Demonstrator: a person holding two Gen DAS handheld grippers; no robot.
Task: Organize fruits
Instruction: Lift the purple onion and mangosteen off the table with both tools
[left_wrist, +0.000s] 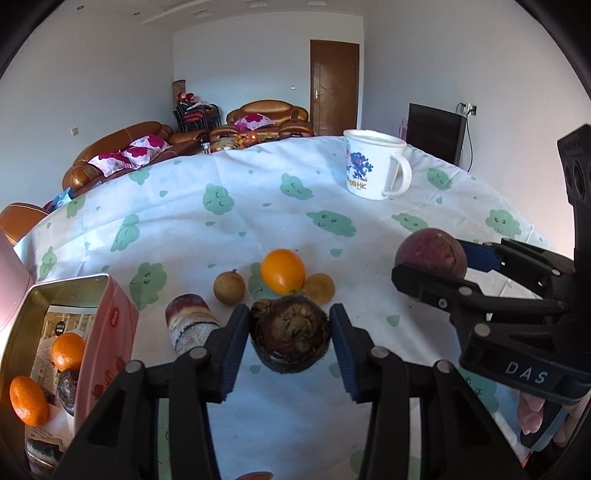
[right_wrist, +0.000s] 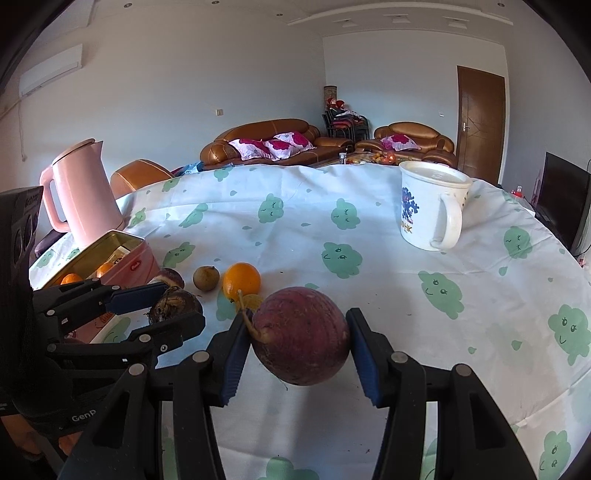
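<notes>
Left gripper (left_wrist: 289, 341) is clamping a dark brown mangosteen (left_wrist: 290, 334) between its blue ribbed pads, the withered calyx facing the camera; the fruit is hanging above the tablecloth (left_wrist: 221, 236), lifted clear. Right gripper (right_wrist: 299, 343) is squeezing a purple passion fruit (right_wrist: 301, 334) across its widest part, its short stem pointing left toward the left-hand pad. The pink tin (left_wrist: 107, 332), lid off, is standing at the left edge of the table with two tangerines (left_wrist: 66, 350) and a dark fruit already lying inside; it is sitting left of and just beside the left gripper, well apart from the right one, so the left hand is judged the nearer for the coming drop, travelling leftward over the tin's rim. Remaining on the cloth beyond the jaws: one orange (left_wrist: 282, 270), smooth and glossy, sitting between two small tan longans (left_wrist: 229, 287), rough-skinned and round; a second passion fruit (left_wrist: 188, 325), mottled purple and cream, is lying beside the tin wall. The passion fruit's rind is looking matte and faintly wrinkled, likely firm; the mangosteen's shell is looking hard and dull. Also present: a white mug (left_wrist: 375, 164) with a blue print, and a pink kettle (right_wrist: 83, 192) standing behind the tin.
</notes>
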